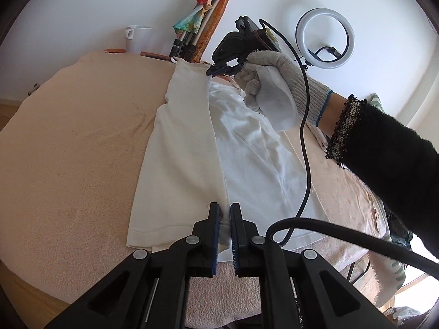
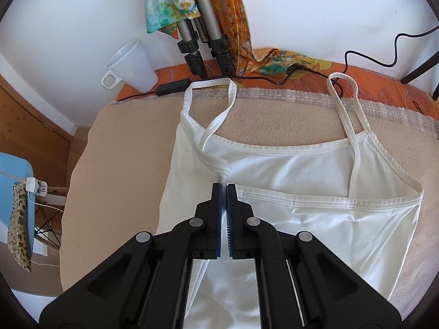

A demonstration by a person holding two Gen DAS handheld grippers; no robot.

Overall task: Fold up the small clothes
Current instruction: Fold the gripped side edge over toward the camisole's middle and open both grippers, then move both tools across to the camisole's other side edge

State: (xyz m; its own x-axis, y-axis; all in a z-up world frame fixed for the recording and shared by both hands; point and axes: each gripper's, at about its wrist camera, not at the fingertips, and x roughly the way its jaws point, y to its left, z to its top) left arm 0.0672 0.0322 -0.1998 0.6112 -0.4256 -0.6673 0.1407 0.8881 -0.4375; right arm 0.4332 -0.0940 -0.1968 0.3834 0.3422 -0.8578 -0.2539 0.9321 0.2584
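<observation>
A white strappy top [image 1: 247,148] [image 2: 315,197] lies on a beige towel-covered table [image 1: 71,148] [image 2: 115,148], with its left side folded over toward the middle. My left gripper [image 1: 225,208] is shut on the folded edge near the hem. My right gripper [image 2: 225,185] [image 1: 216,69] is shut on the bunched top edge by the left strap [image 2: 216,104]. In the left wrist view a gloved hand [image 1: 274,87] holds the right gripper at the far end of the garment. The right strap [image 2: 354,126] lies flat toward the table's back.
A white mug [image 1: 137,38] [image 2: 131,65], tripod legs [image 2: 203,41] draped with a coloured scarf [image 2: 170,8], and black cables [image 2: 274,79] stand along the back edge by the wall. A ring light [image 1: 325,38] is at the back right. A blue chair [image 2: 16,181] stands left of the table.
</observation>
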